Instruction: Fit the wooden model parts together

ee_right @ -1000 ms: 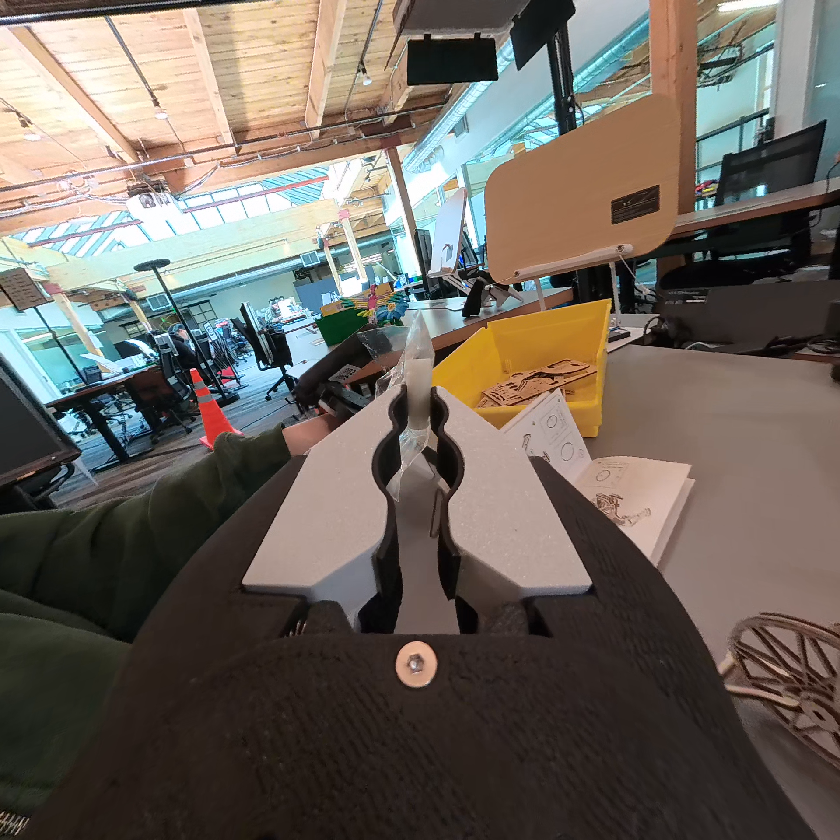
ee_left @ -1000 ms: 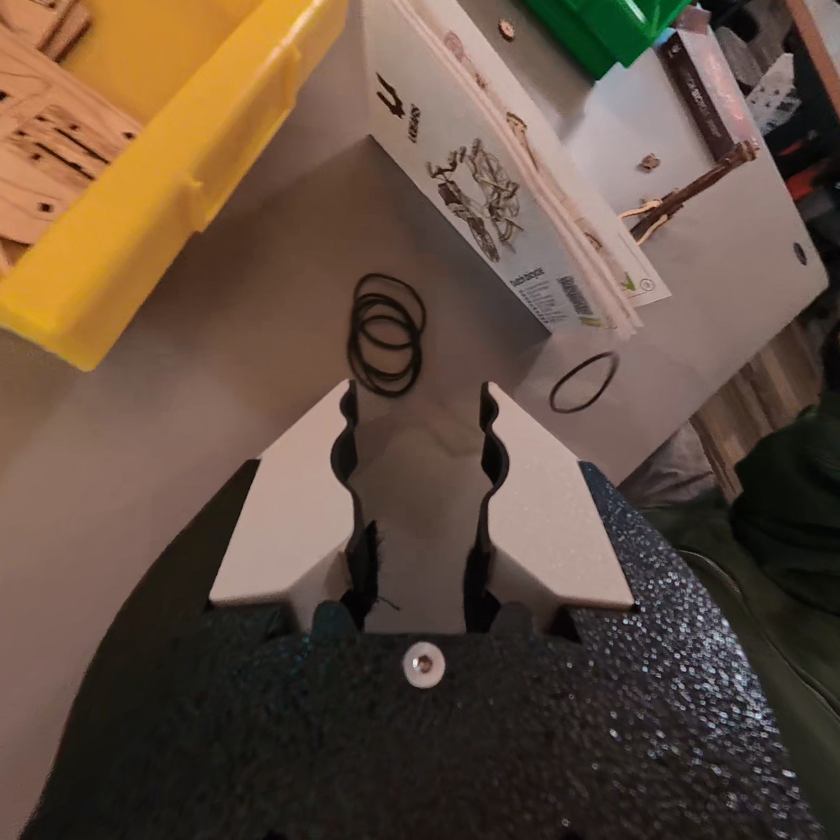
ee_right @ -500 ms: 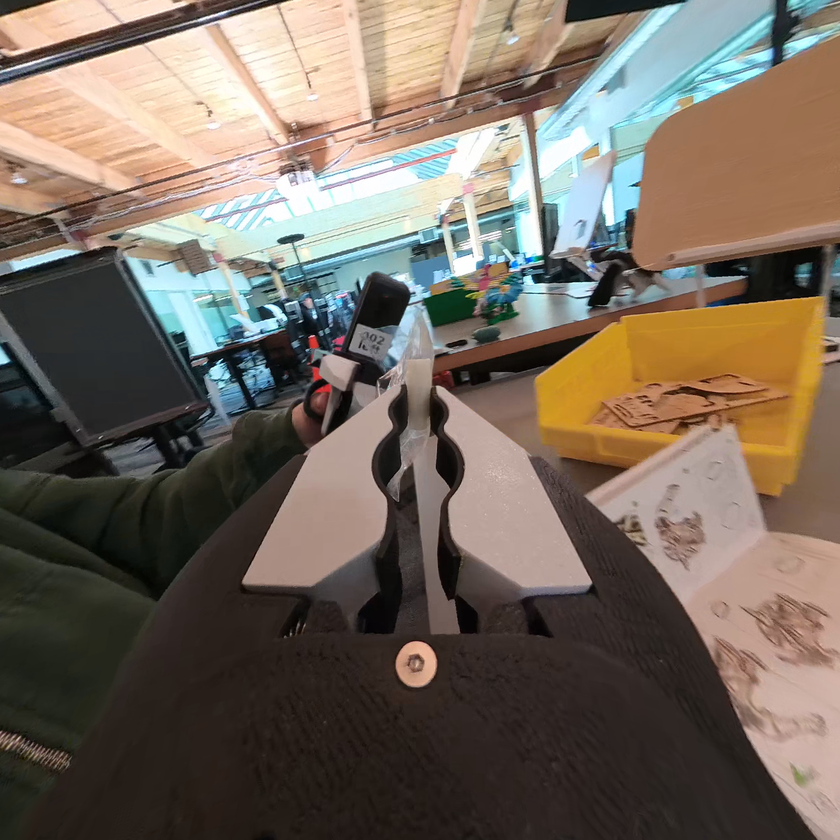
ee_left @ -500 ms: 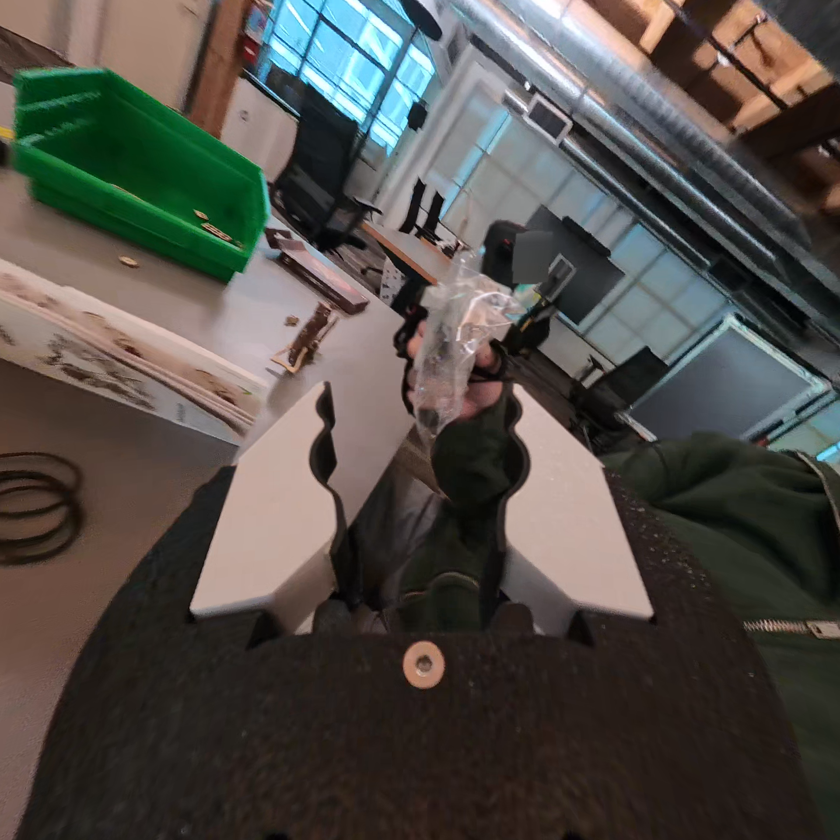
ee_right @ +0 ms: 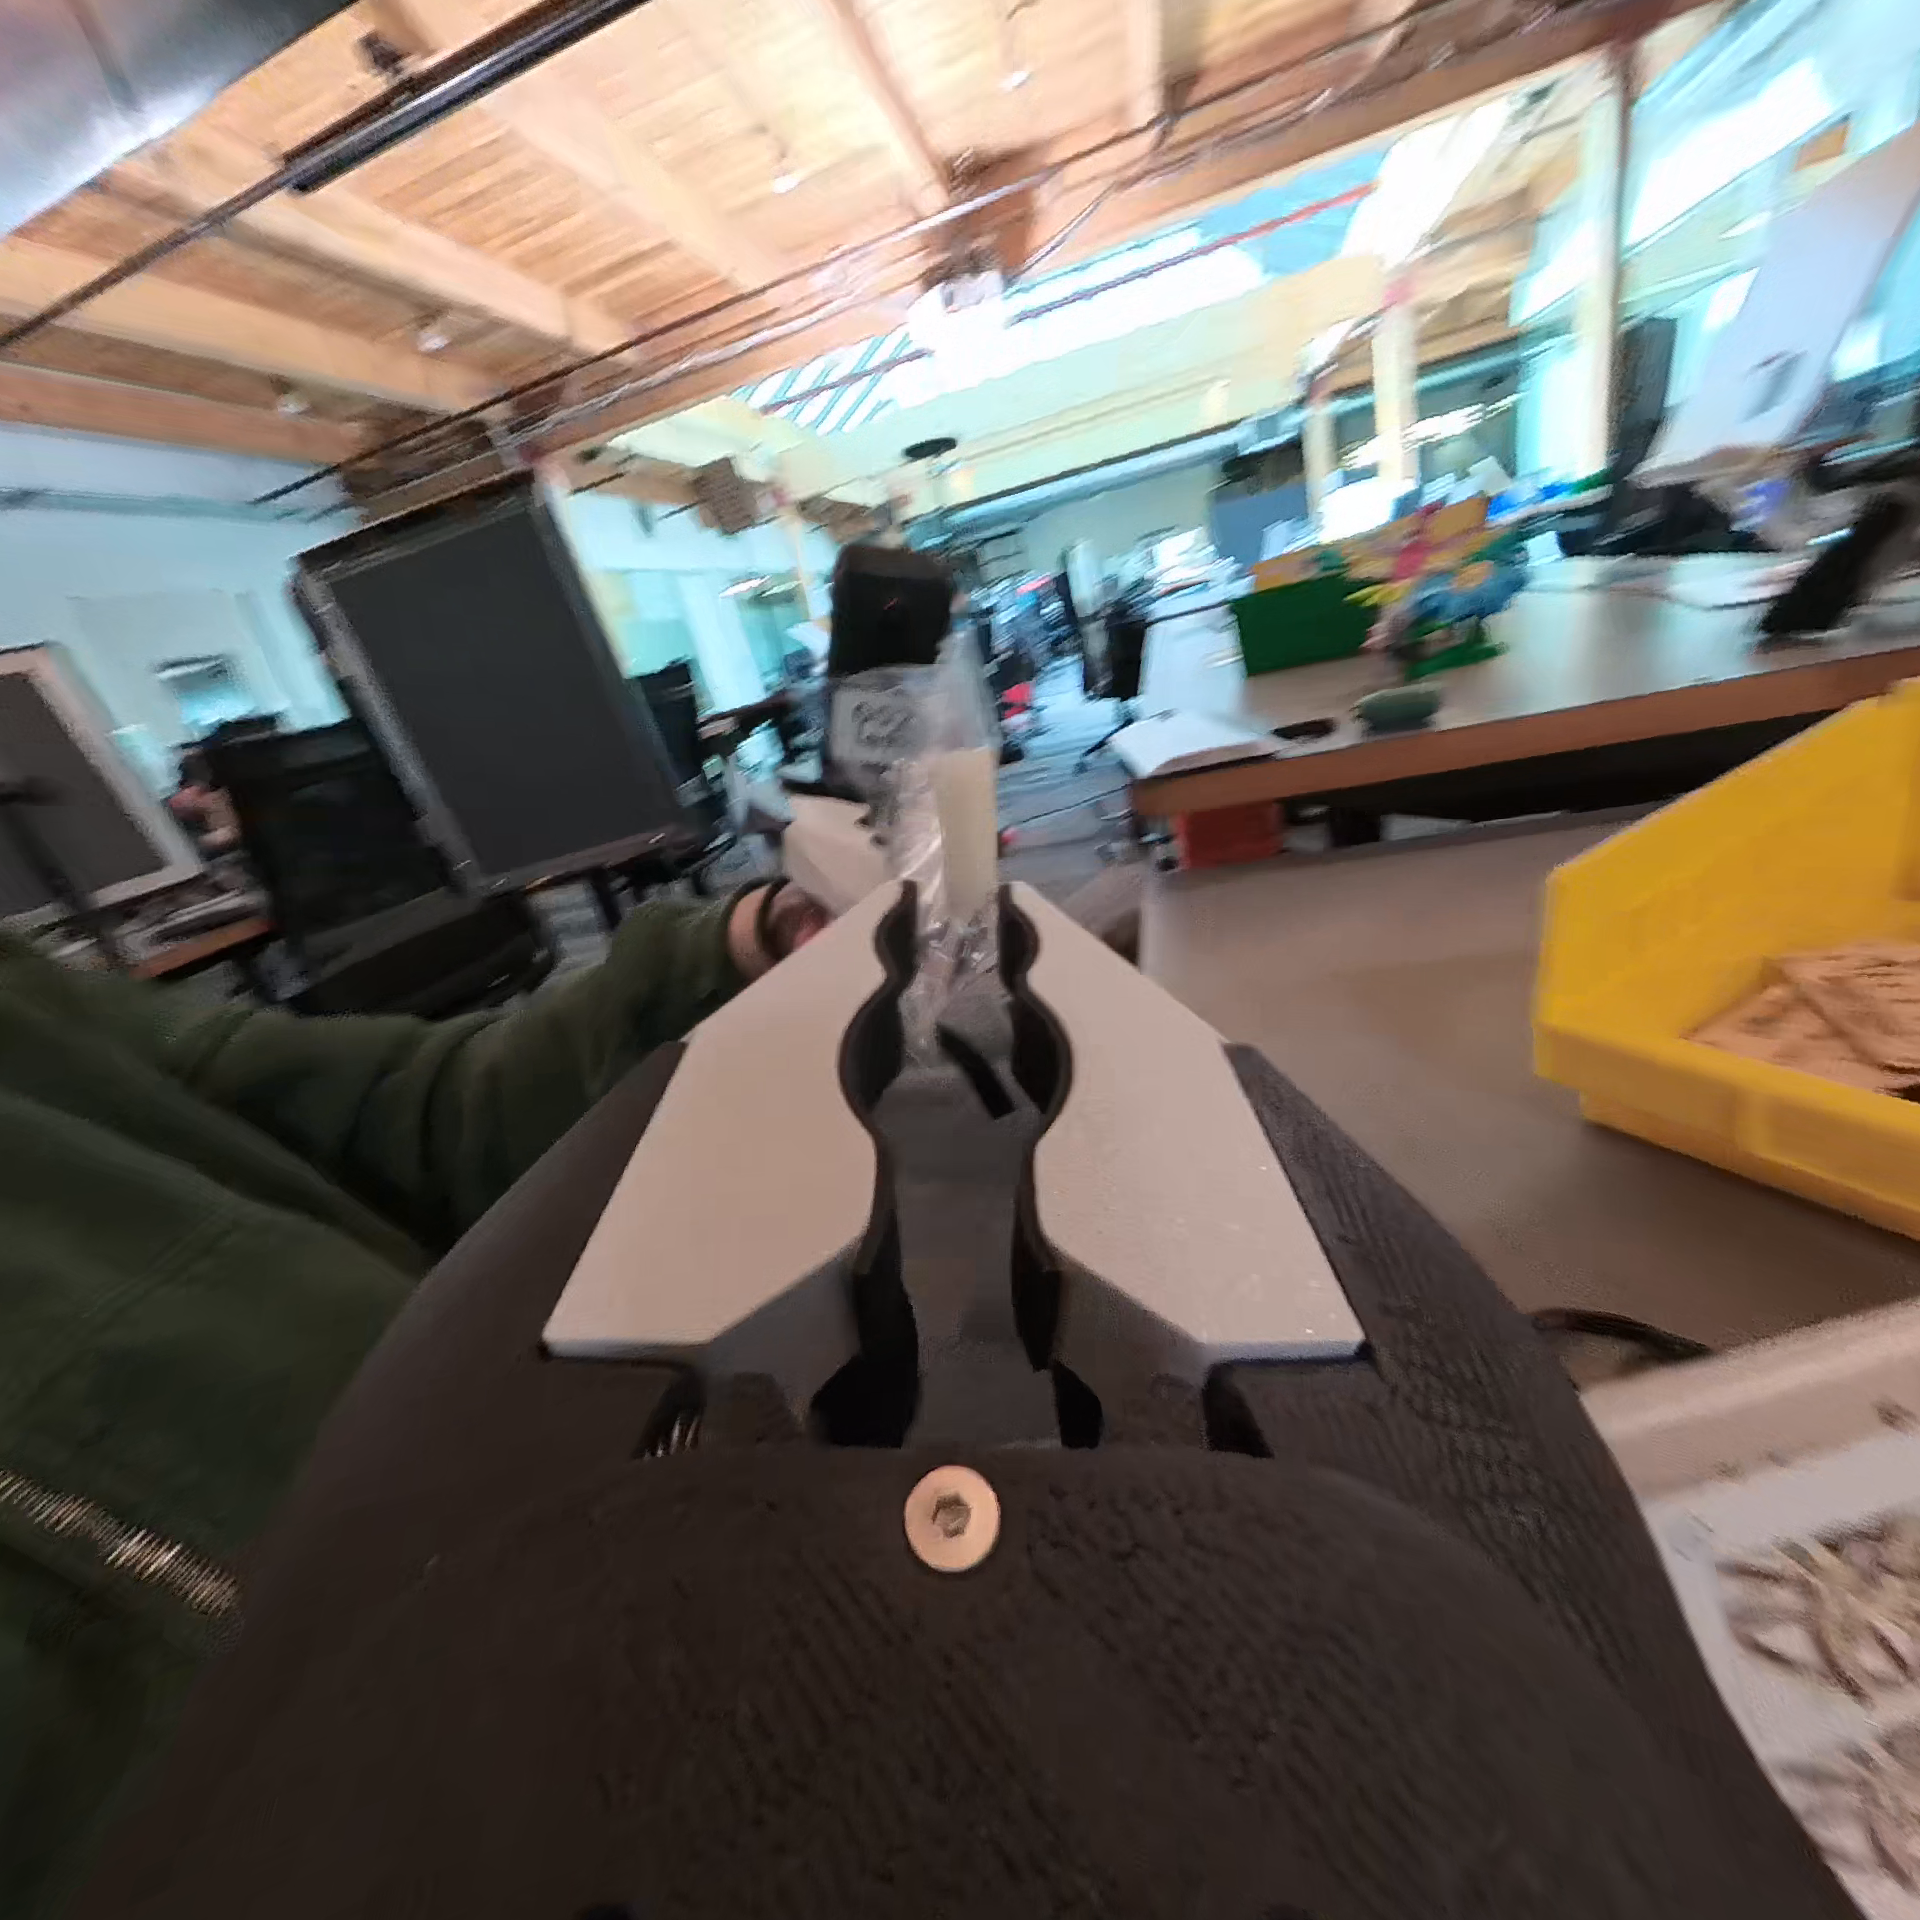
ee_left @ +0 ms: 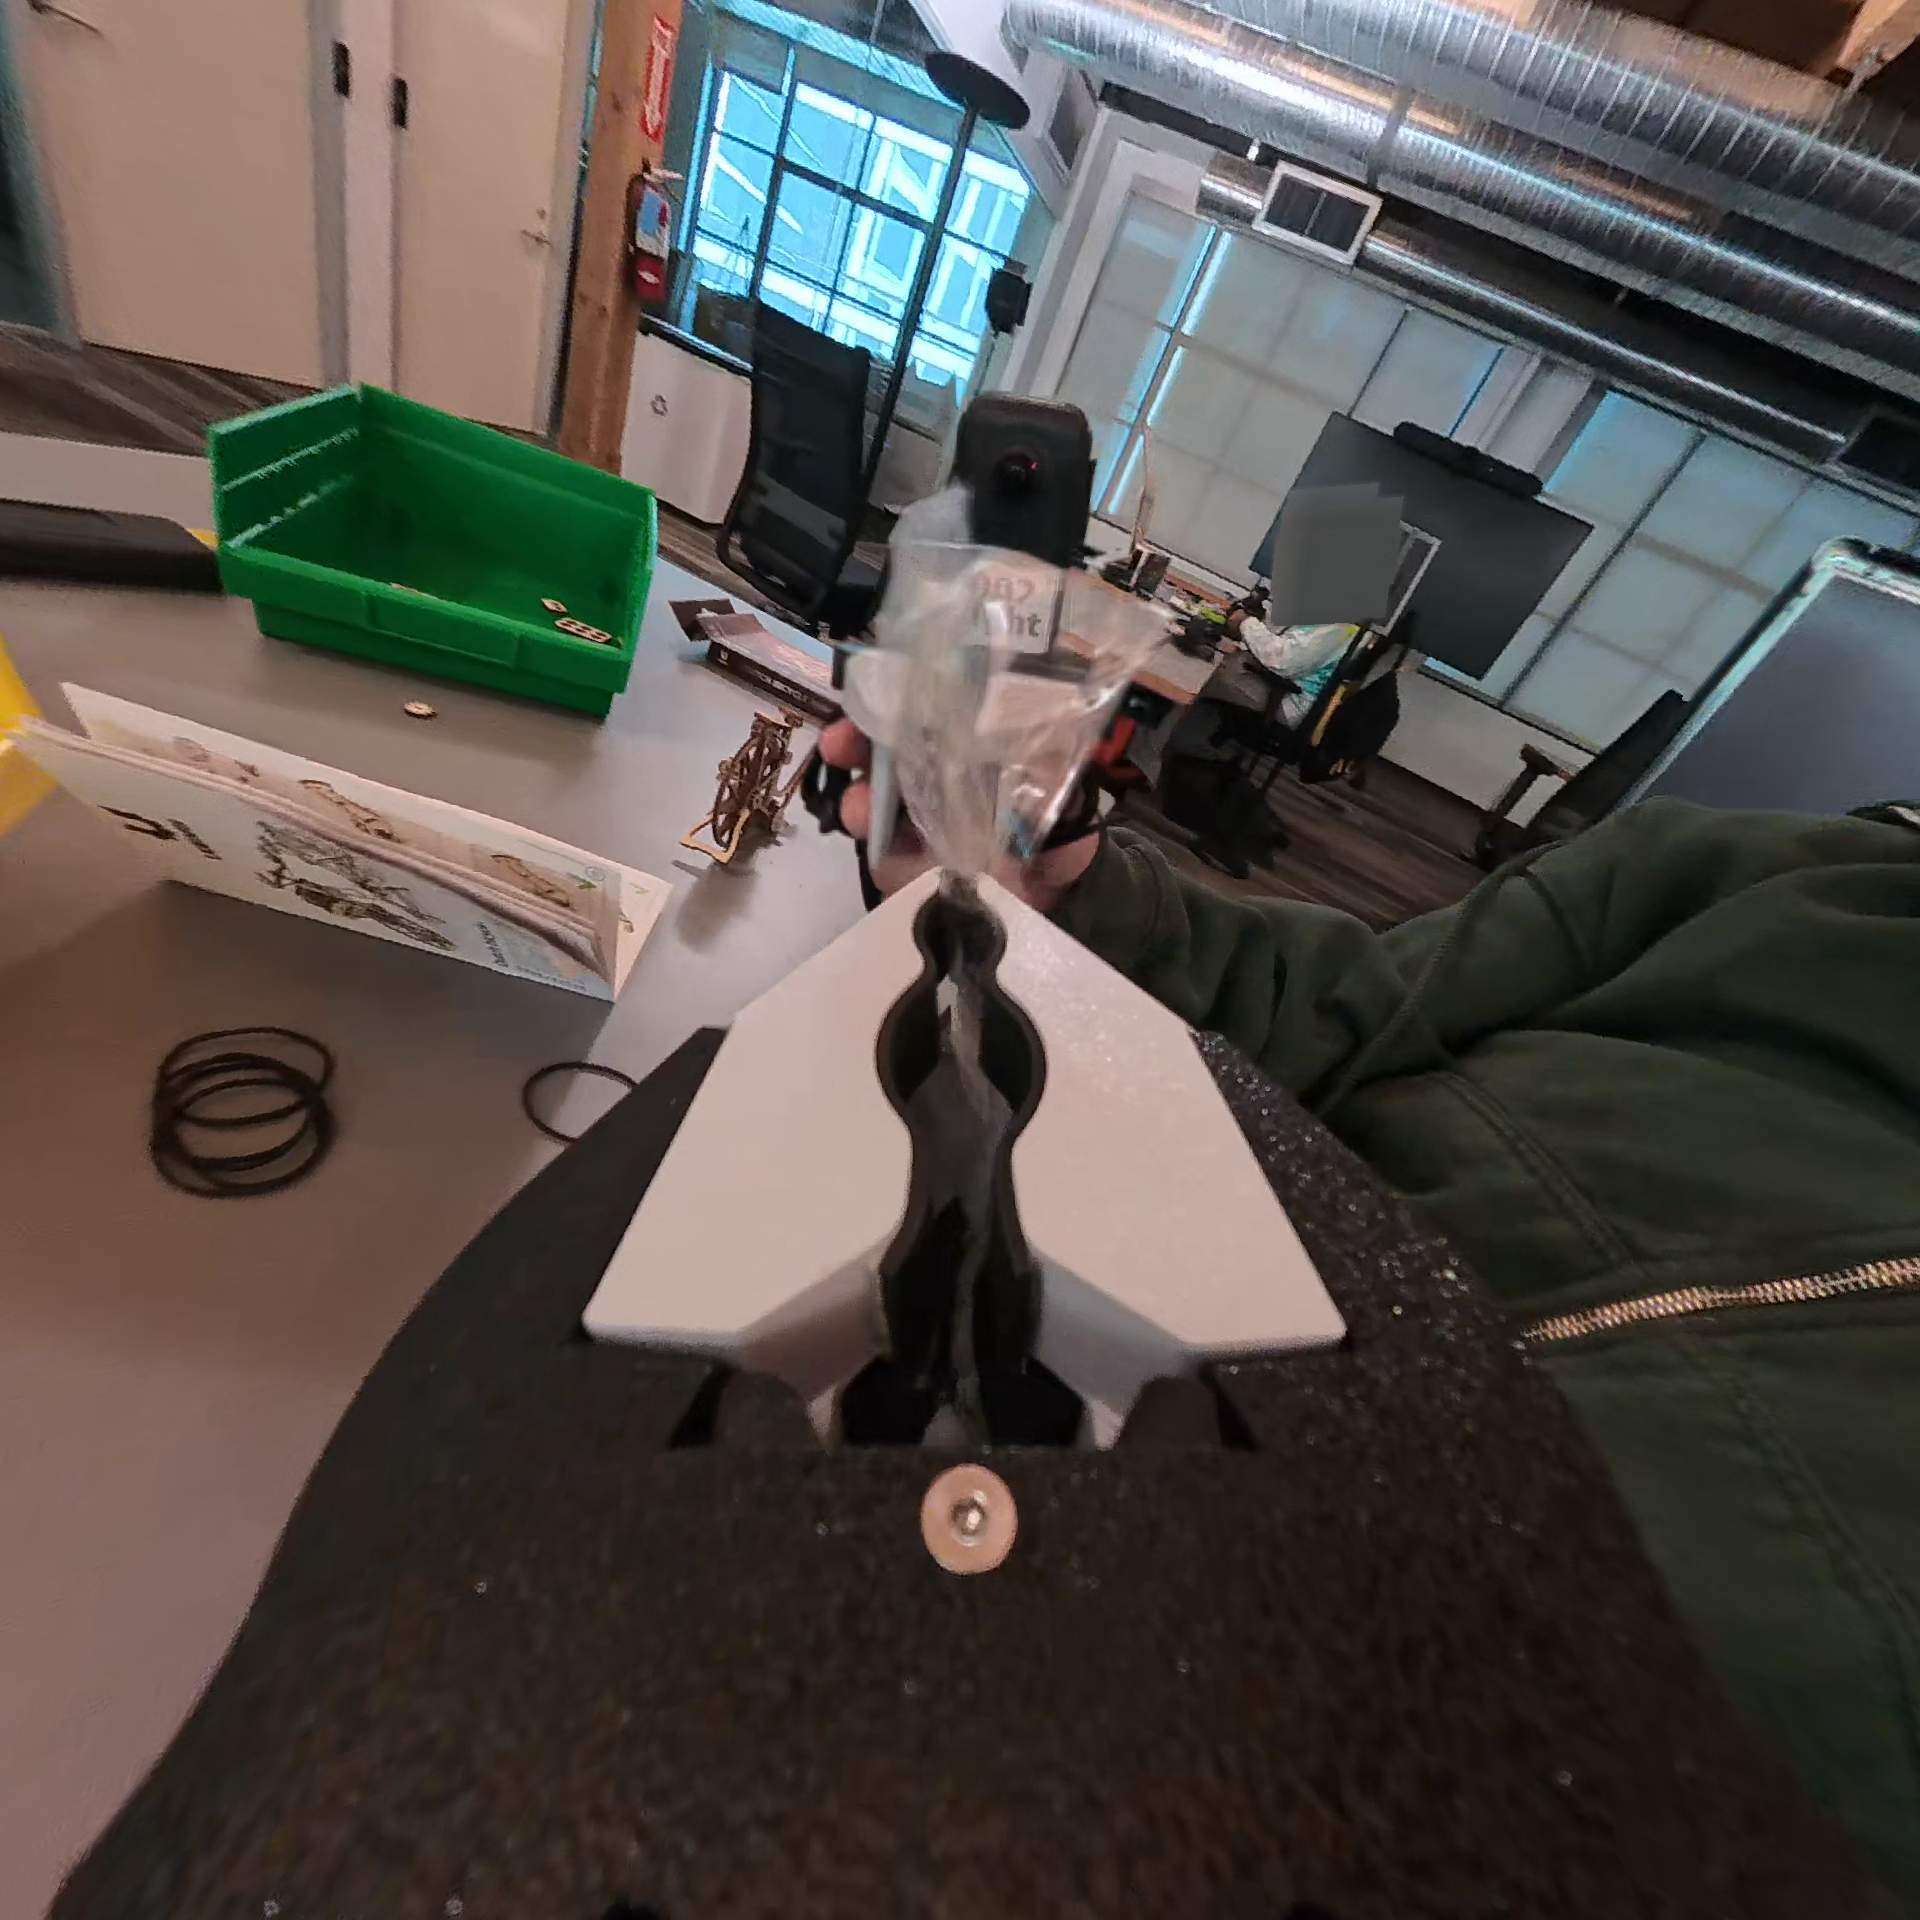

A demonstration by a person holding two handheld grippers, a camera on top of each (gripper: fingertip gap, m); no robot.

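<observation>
Both grippers meet in mid-air above the grey table [ee_left: 312,1351], pinching one small clear plastic bag [ee_left: 977,717] from opposite ends.

Left gripper [ee_left: 961,914]: jaws clenched on a twisted corner of the bag; the film is bunched right at the tips. Right gripper [ee_right: 951,914]: jaws nearly together, grasping the other edge of the bag [ee_right: 940,831]. A pale stick-like piece sits inside the film just above the tips (its material cannot be told from here; the right wrist view is motion-blurred).

Where the task's parts are: flat wooden sheets lie in the yellow bin [ee_right: 1714,987] to the right. A partly built wooden wheel model [ee_left: 750,784] stands on the table beyond the open instruction booklet [ee_left: 343,852]. Black rubber rings [ee_left: 241,1112] lie near the booklet's front edge, and a green bin [ee_left: 436,561] sits farther back.

Judgement: this looks like opening the bag to reach its contents, so no fitting has begun.

Risks:
- The film may slip out of the left tips, since only a thin twisted corner is held.
- A sudden tear could fling small contents onto the table or the floor.
- The right jaws may be pressing on the pale piece through the film; squeezing harder could snap it.
</observation>
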